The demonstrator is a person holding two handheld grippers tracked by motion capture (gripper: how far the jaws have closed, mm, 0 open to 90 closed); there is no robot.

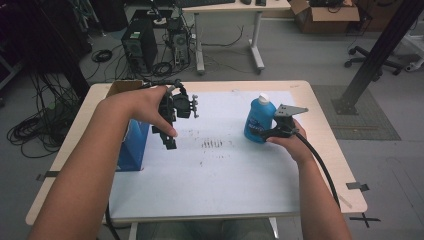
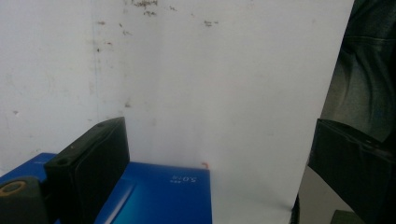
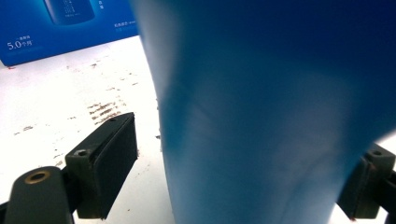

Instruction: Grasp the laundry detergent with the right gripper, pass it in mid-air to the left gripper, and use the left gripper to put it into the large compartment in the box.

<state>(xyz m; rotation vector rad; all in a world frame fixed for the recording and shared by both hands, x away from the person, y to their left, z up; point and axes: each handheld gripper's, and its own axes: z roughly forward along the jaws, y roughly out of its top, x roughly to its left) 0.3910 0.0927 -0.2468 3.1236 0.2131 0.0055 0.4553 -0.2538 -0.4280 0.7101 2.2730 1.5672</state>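
A blue bottle [image 1: 259,120] with a white cap stands upright on the white sheet [image 1: 215,170] at the right. My right gripper [image 1: 258,133] reaches in level from the right, its jaws on either side of the bottle's lower body. In the right gripper view the bottle [image 3: 261,116] stands between the jaws of the right gripper [image 3: 247,140], with a gap between it and the left pad [image 3: 114,154]. My left gripper [image 1: 170,141] is held above the sheet's left part, pointing down beside a blue box [image 1: 134,145]. In the left gripper view the left gripper [image 2: 219,128] stands wide open with nothing between its jaws.
The blue box [image 2: 159,196] stands at the sheet's left edge, with a brown cardboard box [image 1: 122,87] behind it. Dark smudges [image 1: 212,144] mark the sheet's middle. The wooden table [image 1: 330,150] ends close to the right hand. Computers, cables and another desk [image 1: 230,7] lie beyond.
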